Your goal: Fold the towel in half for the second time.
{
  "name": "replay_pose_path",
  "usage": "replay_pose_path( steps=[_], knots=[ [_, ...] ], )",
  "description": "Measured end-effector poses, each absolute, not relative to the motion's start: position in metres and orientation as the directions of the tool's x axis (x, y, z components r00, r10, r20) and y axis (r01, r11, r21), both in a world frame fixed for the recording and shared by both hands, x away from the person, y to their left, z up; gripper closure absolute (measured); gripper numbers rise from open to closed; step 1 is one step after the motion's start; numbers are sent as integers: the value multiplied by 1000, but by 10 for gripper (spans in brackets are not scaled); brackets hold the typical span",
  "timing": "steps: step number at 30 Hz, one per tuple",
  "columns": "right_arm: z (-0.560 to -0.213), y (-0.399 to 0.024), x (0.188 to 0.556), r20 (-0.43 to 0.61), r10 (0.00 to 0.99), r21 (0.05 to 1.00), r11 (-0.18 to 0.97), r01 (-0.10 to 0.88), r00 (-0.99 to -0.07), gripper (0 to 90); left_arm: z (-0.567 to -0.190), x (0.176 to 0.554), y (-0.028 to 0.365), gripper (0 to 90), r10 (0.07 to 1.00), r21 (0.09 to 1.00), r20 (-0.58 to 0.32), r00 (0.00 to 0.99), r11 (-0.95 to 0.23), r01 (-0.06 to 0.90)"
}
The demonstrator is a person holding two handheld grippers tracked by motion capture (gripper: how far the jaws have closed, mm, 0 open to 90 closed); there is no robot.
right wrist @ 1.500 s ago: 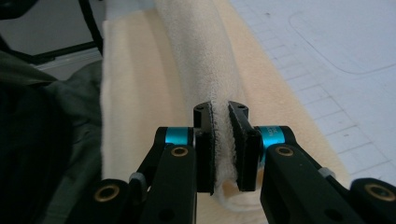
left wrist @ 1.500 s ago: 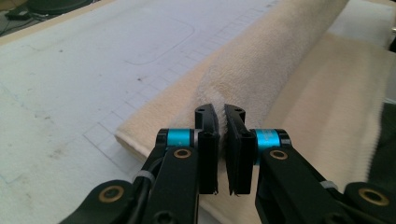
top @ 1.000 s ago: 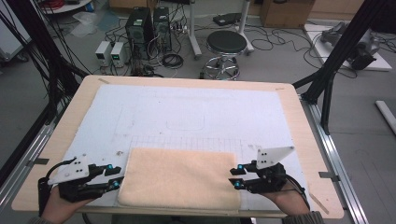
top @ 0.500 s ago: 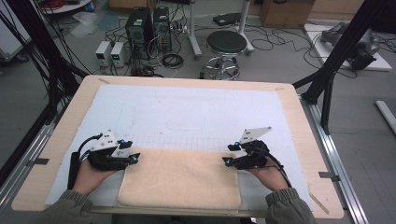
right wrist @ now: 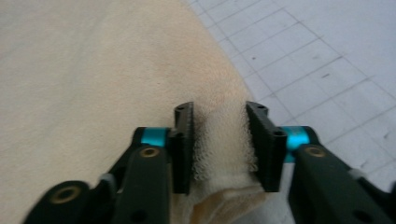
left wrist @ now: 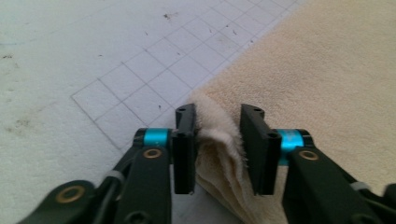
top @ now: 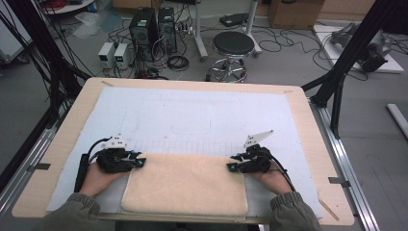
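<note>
Cream towel (top: 185,185) lies flat on the near part of the white gridded mat (top: 192,115), reaching the table's (top: 308,130) front edge, between the two hands. Its far left corner is bunched up between the left gripper's (left wrist: 217,140) jaws: both pads press the folded terry, jaws narrowed onto it, having just been closing. In the high view the left gripper (top: 126,161) sits at that far left corner, low on the mat, left hand (top: 98,178) behind it. Right gripper (right wrist: 219,142) likewise pinches the far right corner, fabric gathered between its pads, jaws just been closing too. In the high view the right gripper (top: 243,163) sits on the towel's far right corner, right hand (top: 272,180) behind it. Both grips partly narrowed, cloth filling the gap. Grid lines on the mat show beside each corner.
</note>
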State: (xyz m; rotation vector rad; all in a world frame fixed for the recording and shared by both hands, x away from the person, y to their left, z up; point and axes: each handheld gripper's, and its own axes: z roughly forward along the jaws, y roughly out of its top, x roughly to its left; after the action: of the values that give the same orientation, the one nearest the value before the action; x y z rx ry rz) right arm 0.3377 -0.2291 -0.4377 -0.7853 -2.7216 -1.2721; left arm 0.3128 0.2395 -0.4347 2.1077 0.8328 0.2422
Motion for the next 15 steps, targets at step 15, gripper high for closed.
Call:
replay_pose_path(
  steps=[15],
  knots=[
    [-401, -216, 367, 98, 485, 757, 531, 381, -869, 787, -401, 341, 239, 797, 778, 840, -20, 628, -328, 432]
  ],
)
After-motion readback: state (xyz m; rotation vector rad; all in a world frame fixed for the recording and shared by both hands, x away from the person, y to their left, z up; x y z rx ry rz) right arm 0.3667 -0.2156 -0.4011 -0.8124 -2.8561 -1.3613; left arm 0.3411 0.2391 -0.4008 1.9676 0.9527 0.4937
